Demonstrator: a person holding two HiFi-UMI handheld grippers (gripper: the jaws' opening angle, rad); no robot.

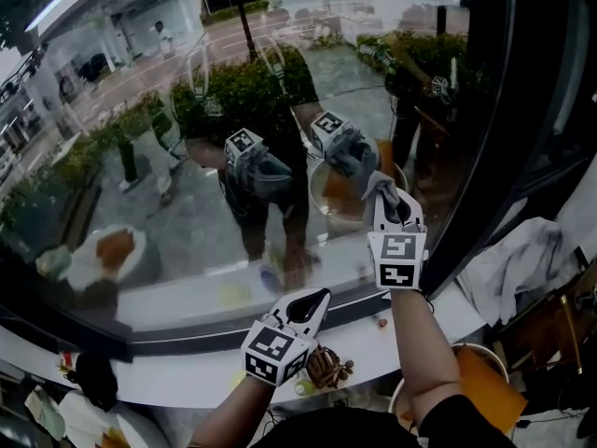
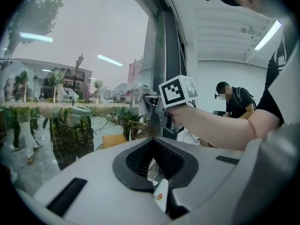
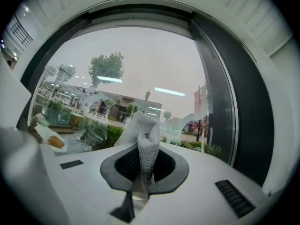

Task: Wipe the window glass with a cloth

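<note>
- The right gripper (image 1: 390,205) is raised toward the window glass (image 1: 187,110), near the dark window frame (image 1: 485,138) at the pane's right edge.
- In the right gripper view its jaws are closed on a grey mesh cloth (image 3: 142,137). The free end of the cloth stands up in a crumpled fold above the right gripper (image 3: 143,170) and covers part of the window glass (image 3: 140,64) behind it.
- From the head view, the cloth (image 1: 381,187) bunches at the jaw tips and seems to meet its own reflection on the pane. The exact contact is hard to make out through the reflections.
- The left gripper (image 1: 312,301) is held lower, over the white sill (image 1: 187,379) and well apart from the cloth.
- In its own view the left gripper (image 2: 154,161) has its jaws drawn in to a thin slit, with nothing between them.
- The left gripper view also shows the right gripper (image 2: 157,104) from the side against the window glass (image 2: 84,46). A pale scrap at its front may be the cloth, but it is too small to tell.
- A brown object (image 1: 328,367) on the sill is partly hidden by the left gripper, so I cannot tell what it is.
- White fabric (image 1: 518,264) lies at the right of the head view and is cut off toward the edge.
- A person (image 2: 234,102) stands far back in the room, half hidden behind the forearm.
</note>
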